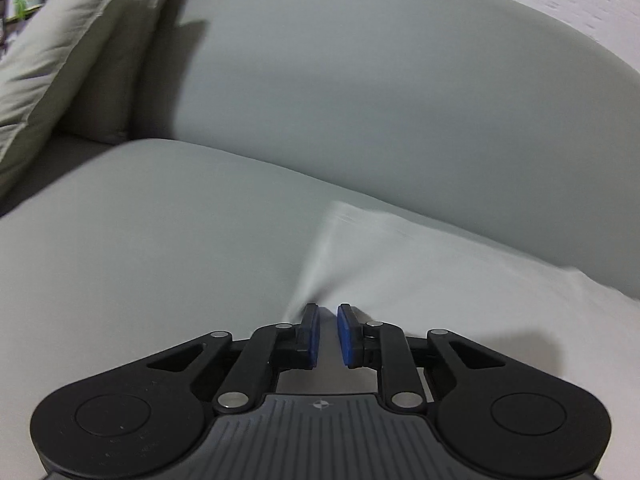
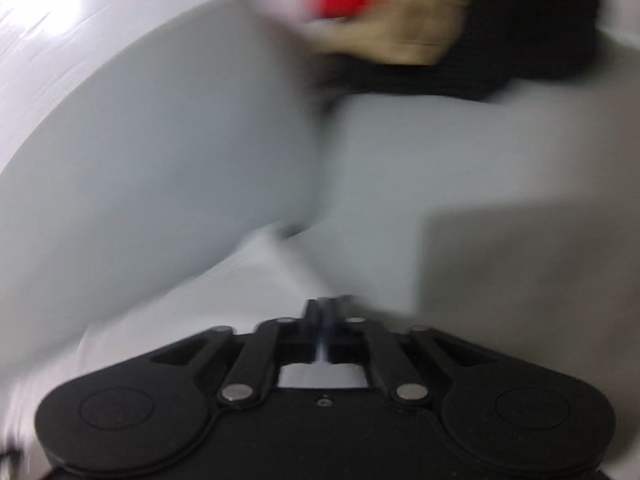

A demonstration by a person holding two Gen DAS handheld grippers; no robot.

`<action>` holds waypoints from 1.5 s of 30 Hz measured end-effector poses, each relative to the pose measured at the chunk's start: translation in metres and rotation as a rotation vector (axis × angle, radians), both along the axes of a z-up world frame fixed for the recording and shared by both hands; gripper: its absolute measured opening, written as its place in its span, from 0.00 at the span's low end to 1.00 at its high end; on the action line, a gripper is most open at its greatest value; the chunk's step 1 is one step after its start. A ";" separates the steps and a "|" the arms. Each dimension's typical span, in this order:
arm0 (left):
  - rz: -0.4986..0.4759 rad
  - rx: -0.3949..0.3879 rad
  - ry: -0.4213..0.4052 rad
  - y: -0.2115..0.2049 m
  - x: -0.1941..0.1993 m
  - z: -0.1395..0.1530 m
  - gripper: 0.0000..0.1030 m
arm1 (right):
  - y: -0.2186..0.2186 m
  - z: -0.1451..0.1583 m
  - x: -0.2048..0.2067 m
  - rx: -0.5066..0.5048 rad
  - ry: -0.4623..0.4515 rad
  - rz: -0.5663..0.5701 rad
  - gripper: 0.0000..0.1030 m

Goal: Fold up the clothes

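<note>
1. Pale grey garment lies on the seat of a grey sofa, in front of the backrest. Type of garment cannot be told; only a flat panel and one gathered edge show.
2. In the left wrist view the cloth puckers into a ridge running from its far corner down to the left gripper. The blue pads stand a narrow gap apart, at the edge of the cloth. Whether any cloth sits in the gap cannot be told; the pucker suggests pull at that point.
3. Right gripper: fingers pressed together, with what looks like a thin pale fold of the same garment pinched between them. View heavily motion-blurred, so the grip is a judgement.
4. Judgement: the two grippers at the near edge would suit lifting or drawing the panel taut before a fold; stage of folding is not settled.
5. Beyond the garment in the right view: a pile of clothes, red, tan and black, on the sofa.
6. Left of the backrest: a beige cushion leaning upright.
</note>
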State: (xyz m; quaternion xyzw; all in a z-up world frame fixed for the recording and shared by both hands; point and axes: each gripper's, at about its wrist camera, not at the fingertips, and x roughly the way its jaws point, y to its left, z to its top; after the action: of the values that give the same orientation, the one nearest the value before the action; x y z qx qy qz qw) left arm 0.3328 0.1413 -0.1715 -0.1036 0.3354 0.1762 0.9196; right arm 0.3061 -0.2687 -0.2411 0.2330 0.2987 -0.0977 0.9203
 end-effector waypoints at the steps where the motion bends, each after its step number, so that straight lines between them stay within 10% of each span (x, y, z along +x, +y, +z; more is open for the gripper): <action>1: -0.003 0.011 -0.002 0.000 0.000 0.003 0.14 | -0.008 -0.001 0.002 0.014 0.012 0.003 0.00; 11: -0.042 0.160 0.082 -0.010 0.056 0.009 0.38 | 0.071 0.011 0.023 -0.031 -0.082 0.340 0.23; 14: 0.088 0.150 0.095 0.017 0.049 0.012 0.44 | 0.074 0.004 0.030 -0.188 -0.054 0.095 0.13; 18: 0.115 0.120 0.134 0.039 0.028 0.020 0.37 | 0.026 0.004 0.018 -0.122 0.015 -0.086 0.02; 24: -0.067 -0.070 0.053 0.038 -0.073 0.084 0.38 | 0.018 0.067 -0.072 -0.026 -0.011 0.009 0.27; 30: -0.202 -0.004 -0.063 0.022 -0.214 0.161 0.49 | 0.003 0.169 -0.180 -0.051 -0.093 0.146 0.42; 34: -0.194 -0.065 -0.086 0.032 -0.272 0.177 0.49 | -0.021 0.229 -0.213 -0.078 -0.178 0.168 0.59; 38: -0.217 -0.076 0.029 0.010 -0.300 0.143 0.49 | -0.020 0.216 -0.242 -0.061 -0.104 0.194 0.66; 41: -0.241 -0.069 0.154 -0.017 -0.313 0.104 0.45 | -0.018 0.180 -0.249 0.005 0.058 0.241 0.63; 43: -0.273 -0.122 0.233 -0.035 -0.322 0.079 0.40 | -0.009 0.148 -0.254 0.049 0.159 0.285 0.27; 45: -0.323 -0.125 0.273 -0.053 -0.324 0.066 0.39 | 0.004 0.122 -0.258 0.049 0.216 0.333 0.17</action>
State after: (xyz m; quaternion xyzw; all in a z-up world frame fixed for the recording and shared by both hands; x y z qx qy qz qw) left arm 0.0091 0.0885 -0.1059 -0.0803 0.4792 0.0177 0.8739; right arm 0.0480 -0.2651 -0.1196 0.1912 0.4324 0.0386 0.8803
